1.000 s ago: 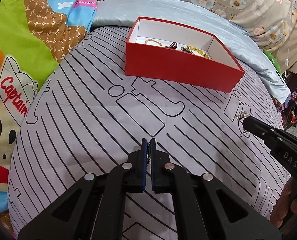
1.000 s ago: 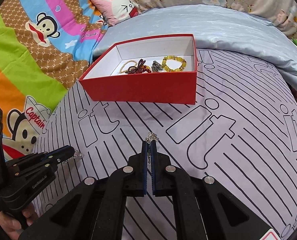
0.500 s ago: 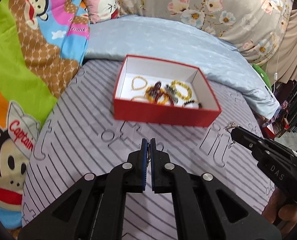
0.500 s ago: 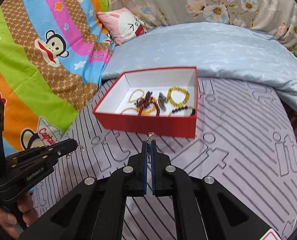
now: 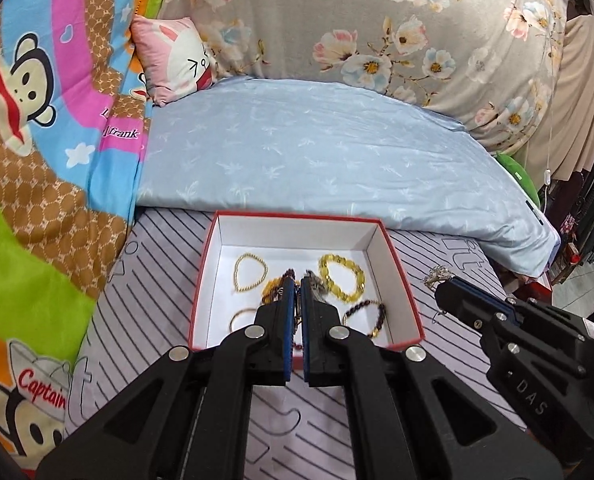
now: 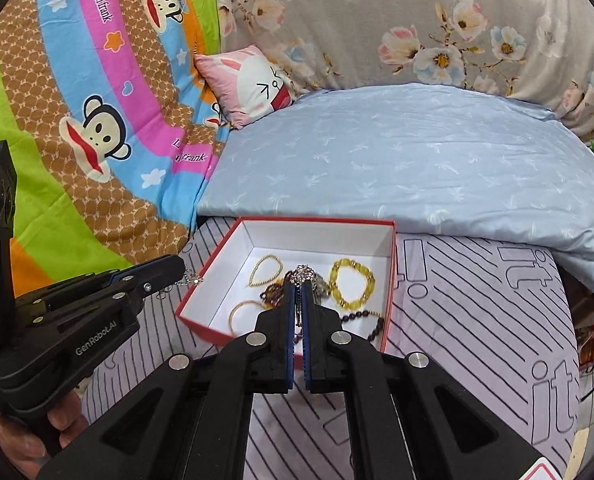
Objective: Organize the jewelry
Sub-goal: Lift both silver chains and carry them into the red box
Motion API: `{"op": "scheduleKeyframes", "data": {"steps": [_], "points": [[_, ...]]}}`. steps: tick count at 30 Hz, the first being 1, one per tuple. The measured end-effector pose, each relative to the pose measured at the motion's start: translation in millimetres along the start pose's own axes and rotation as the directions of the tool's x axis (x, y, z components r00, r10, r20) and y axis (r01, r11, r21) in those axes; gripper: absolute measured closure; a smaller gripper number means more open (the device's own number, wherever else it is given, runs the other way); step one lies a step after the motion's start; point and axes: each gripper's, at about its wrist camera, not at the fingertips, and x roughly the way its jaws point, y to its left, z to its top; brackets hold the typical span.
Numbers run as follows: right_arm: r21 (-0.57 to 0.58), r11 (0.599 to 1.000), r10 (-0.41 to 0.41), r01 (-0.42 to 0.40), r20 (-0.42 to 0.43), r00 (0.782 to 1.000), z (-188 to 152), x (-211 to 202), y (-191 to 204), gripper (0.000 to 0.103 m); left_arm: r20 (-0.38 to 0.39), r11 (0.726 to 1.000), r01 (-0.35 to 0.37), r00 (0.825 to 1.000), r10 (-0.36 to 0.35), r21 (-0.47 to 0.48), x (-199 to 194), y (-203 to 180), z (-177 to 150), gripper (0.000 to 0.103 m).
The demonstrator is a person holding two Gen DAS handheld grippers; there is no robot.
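The right gripper (image 5: pixel 443 286) is showing "DAS" on its black body, and the left gripper (image 6: pixel 183 270) is showing "GenRobot.AI". The bright monkey blanket (image 6: pixel 97 100) is reading "Paul frank" and "Captain"; the grey striped sheet (image 6: pixel 477 300) on the bed is repeating "it" in outline letters.

Both pairs of fingers are pressing narrow, blue pads nearly together. A silvery chain (image 6: pixel 303 274) is bunching at the right tips, and each gripper is pinching one end of it: in the left wrist view the chain (image 5: pixel 437 276) is glinting at the right gripper's tip, and another bit is hanging between the left gripper's (image 5: pixel 295 280) pads.

The red cardboard box (image 5: pixel 401 272), white inside, is lying open on the sheet, holding beaded bracelets: a chunky amber one (image 5: pixel 343 276), a thin gold one (image 5: pixel 250 272), a dark-beaded one (image 5: pixel 367 314). The fingers are hiding the box's middle, so the tangle there is hard to make out. A hand (image 6: pixel 37 436) is gripping the left handle, partly cut off.
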Motion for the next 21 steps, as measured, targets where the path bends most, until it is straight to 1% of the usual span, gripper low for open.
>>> {"op": "scheduleKeyframes", "data": {"steps": [8,21], "points": [[0.008,1.000,-0.011,0.012,-0.018,1.000,18.8,37.0,-7.0,0.100,-0.021,0.999,-0.036,0.999,0.036,0.006,42.8,-0.5,21.8,0.100],[0.008,0.999,-0.033,0.033,-0.071,0.997,21.8,84.1,-18.8,0.100,-0.073,0.997,-0.080,0.994,0.080,-0.001,94.5,7.1,27.4,0.100]]}}
